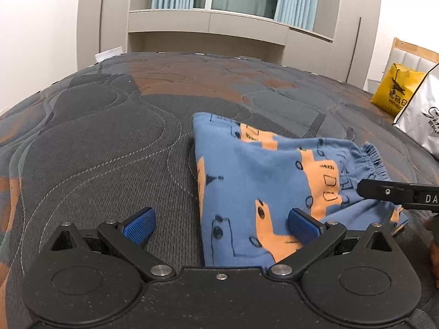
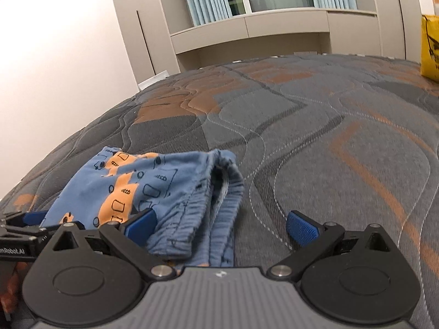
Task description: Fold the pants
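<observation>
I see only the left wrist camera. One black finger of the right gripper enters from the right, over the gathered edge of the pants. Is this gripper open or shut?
Observer: Open. The right gripper has its jaws wide apart and grips nothing.
Operator: Where are its two pads?
Observer: Its left blue ribbed pad is over the blue cotton pants with orange vehicle print; the right pad is over the bare quilted grey and brown mattress.
Operator: Does the waistband lie flat?
Observer: No. The gathered elastic waistband gapes, and its layers stand apart, so the inside shows.
</observation>
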`<action>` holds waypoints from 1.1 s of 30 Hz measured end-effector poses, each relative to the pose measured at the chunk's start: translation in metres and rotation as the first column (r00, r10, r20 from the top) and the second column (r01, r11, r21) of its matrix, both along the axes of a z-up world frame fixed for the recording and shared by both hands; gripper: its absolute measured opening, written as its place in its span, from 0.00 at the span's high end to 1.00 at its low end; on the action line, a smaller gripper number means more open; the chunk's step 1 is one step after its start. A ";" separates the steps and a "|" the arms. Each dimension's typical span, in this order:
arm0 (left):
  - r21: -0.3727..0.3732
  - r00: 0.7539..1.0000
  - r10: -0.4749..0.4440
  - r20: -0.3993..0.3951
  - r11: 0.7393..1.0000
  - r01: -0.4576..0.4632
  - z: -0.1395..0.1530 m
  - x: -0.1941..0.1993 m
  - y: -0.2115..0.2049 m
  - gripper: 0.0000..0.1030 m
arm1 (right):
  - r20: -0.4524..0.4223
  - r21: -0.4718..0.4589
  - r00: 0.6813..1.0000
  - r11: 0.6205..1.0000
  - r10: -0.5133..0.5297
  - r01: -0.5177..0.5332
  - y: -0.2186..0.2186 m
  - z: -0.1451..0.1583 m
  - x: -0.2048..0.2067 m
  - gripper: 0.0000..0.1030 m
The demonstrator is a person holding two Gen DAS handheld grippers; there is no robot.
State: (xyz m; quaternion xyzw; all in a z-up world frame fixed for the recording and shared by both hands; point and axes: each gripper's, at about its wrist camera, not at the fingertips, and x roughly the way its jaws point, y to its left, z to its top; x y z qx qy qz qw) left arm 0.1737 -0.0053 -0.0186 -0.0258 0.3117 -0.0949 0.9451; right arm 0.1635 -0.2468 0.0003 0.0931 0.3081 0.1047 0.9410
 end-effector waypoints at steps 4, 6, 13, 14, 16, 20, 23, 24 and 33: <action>0.024 1.000 0.017 0.016 1.000 -0.017 -0.001 -0.005 -0.002 0.00 | -0.005 0.018 1.000 1.000 -0.001 0.001 -0.002 -0.002 -0.006 0.00; 0.017 1.000 0.018 0.013 1.000 -0.018 -0.002 -0.004 -0.001 0.00 | -0.005 0.018 1.000 1.000 0.002 -0.002 -0.003 -0.003 -0.010 0.00; 0.003 1.000 0.017 0.017 1.000 -0.017 -0.004 -0.006 0.001 0.00 | -0.003 0.029 1.000 1.000 0.000 0.000 -0.003 -0.004 -0.013 0.00; 0.003 1.000 0.017 0.017 1.000 -0.017 -0.004 -0.006 0.001 0.00 | -0.002 0.030 1.000 1.000 -0.001 0.001 -0.003 -0.004 -0.013 0.00; 0.000 1.000 0.016 0.017 1.000 -0.016 -0.004 -0.006 0.001 0.00 | 0.002 0.029 1.000 1.000 -0.005 0.005 -0.003 -0.004 -0.015 0.00; 0.000 1.000 0.015 0.018 1.000 -0.015 -0.003 -0.007 0.001 0.00 | 0.008 0.030 1.000 0.999 -0.020 0.020 -0.003 -0.005 -0.020 0.00; 0.007 1.000 0.015 0.016 1.000 -0.015 -0.004 -0.006 0.001 0.00 | 0.015 0.034 0.999 0.999 -0.036 0.036 -0.004 -0.006 -0.026 0.00; 0.010 1.000 0.015 0.016 1.000 -0.015 -0.004 -0.007 0.000 0.00 | 0.017 0.038 0.999 0.998 -0.041 0.040 -0.005 -0.006 -0.027 0.00; 0.008 1.000 0.014 0.016 1.000 -0.014 -0.003 -0.006 -0.001 0.00 | 0.018 0.039 0.998 0.998 -0.054 0.053 -0.004 -0.005 -0.029 0.00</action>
